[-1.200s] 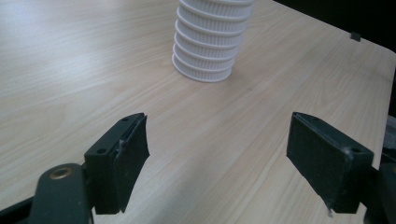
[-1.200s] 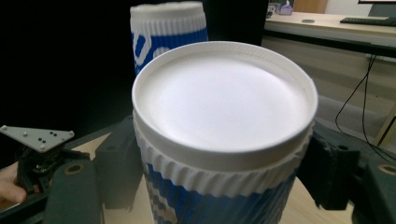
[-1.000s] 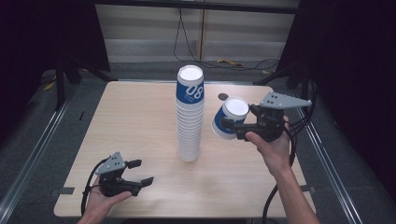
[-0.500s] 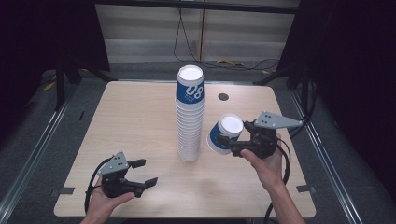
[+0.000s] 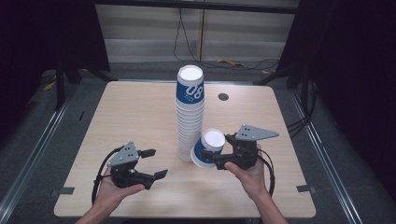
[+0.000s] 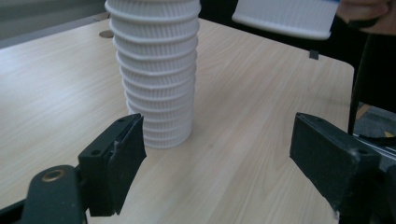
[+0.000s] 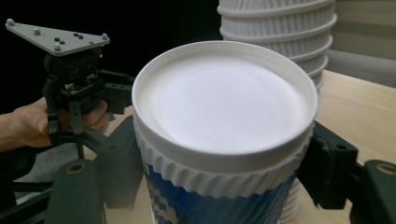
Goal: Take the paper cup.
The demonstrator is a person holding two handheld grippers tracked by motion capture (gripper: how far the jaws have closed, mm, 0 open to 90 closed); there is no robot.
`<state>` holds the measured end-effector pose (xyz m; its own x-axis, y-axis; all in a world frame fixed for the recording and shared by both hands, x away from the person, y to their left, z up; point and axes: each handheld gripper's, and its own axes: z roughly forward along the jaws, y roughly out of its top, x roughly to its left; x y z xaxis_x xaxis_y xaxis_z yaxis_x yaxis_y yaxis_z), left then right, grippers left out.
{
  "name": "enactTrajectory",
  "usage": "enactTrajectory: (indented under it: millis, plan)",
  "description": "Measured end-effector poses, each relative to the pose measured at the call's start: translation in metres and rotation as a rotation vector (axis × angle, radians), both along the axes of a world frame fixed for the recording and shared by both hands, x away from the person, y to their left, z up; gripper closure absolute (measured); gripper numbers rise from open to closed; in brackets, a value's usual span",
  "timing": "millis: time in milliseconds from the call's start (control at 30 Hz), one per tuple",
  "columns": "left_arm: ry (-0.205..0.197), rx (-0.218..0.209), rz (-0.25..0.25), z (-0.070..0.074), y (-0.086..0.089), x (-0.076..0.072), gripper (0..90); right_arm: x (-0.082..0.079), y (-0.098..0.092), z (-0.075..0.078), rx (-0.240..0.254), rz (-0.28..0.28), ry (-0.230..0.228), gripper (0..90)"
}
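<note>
Single cup (image 5: 208,148), base up, clamped sideways in the right gripper (image 5: 217,156) just right of the cup stack (image 5: 188,112) foot, likely to keep it clear of the stack; left gripper (image 5: 151,163) left of stack, jaws apart, just been opening, empty; cup mouth hidden.

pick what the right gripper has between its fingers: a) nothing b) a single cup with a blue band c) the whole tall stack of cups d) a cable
b, the right gripper has its fingers clamped on either side of a single cup, held beside the tall stack.
</note>
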<state>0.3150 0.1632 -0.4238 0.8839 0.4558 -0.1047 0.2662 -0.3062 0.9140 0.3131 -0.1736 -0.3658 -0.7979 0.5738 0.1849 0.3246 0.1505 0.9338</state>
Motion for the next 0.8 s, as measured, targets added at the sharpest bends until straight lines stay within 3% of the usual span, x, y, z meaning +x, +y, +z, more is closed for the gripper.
enactTrajectory:
  millis: [133, 333, 500, 600, 667, 800]
  plan:
    - [-0.011, -0.018, -0.017, 0.004, -0.008, -0.001, 17.6, -0.001, 0.003, -0.006, 0.023, 0.007, 0.006, 26.2]
    - [0.016, -0.036, -0.07, -0.002, -0.019, -0.002, 16.2, -0.002, 0.008, -0.02, 0.069, 0.039, 0.03, 26.2]
    - [0.019, -0.066, -0.081, -0.005, -0.022, -0.005, 16.2, -0.004, 0.012, -0.029, 0.116, 0.067, 0.049, 26.2]
    - [0.021, -0.098, -0.086, -0.008, -0.021, -0.006, 16.5, -0.004, 0.015, -0.033, 0.114, 0.057, 0.056, 26.3]
    - [0.03, -0.094, -0.098, -0.008, -0.021, -0.006, 16.5, -0.004, 0.016, -0.034, 0.122, 0.057, 0.063, 26.3]
    - [0.021, -0.12, -0.103, -0.009, -0.017, -0.008, 16.4, -0.005, 0.022, -0.038, 0.139, 0.082, 0.073, 26.3]
